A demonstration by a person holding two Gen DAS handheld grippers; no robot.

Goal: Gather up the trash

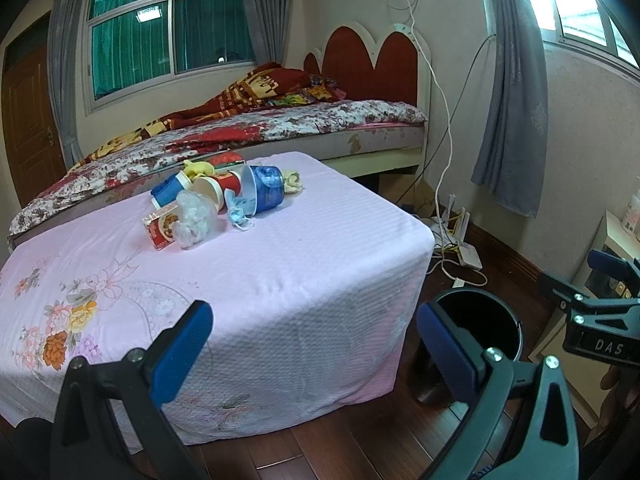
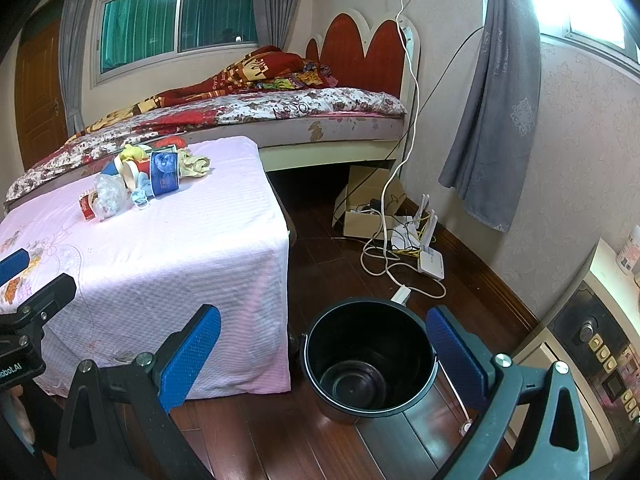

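Note:
A heap of trash lies at the far side of the pink-covered table [image 1: 280,264]: a blue cup [image 1: 266,190], a red cup [image 1: 224,190], a crumpled clear bag [image 1: 196,218], a red carton [image 1: 160,228] and a blue face mask [image 1: 240,216]. The same heap shows in the right wrist view around the blue cup [image 2: 164,174]. A black bin [image 2: 368,360] stands empty on the floor right of the table. My left gripper [image 1: 316,344] hangs open over the table's near corner. My right gripper [image 2: 324,352] is open above the bin. Neither holds anything.
A bed [image 1: 280,124] with a red headboard stands behind the table. Cables, a router [image 2: 430,262] and a cardboard box [image 2: 368,204] litter the wooden floor by the wall. A cabinet with a safe [image 2: 592,340] is at the right. Grey curtains [image 2: 492,92] hang by the window.

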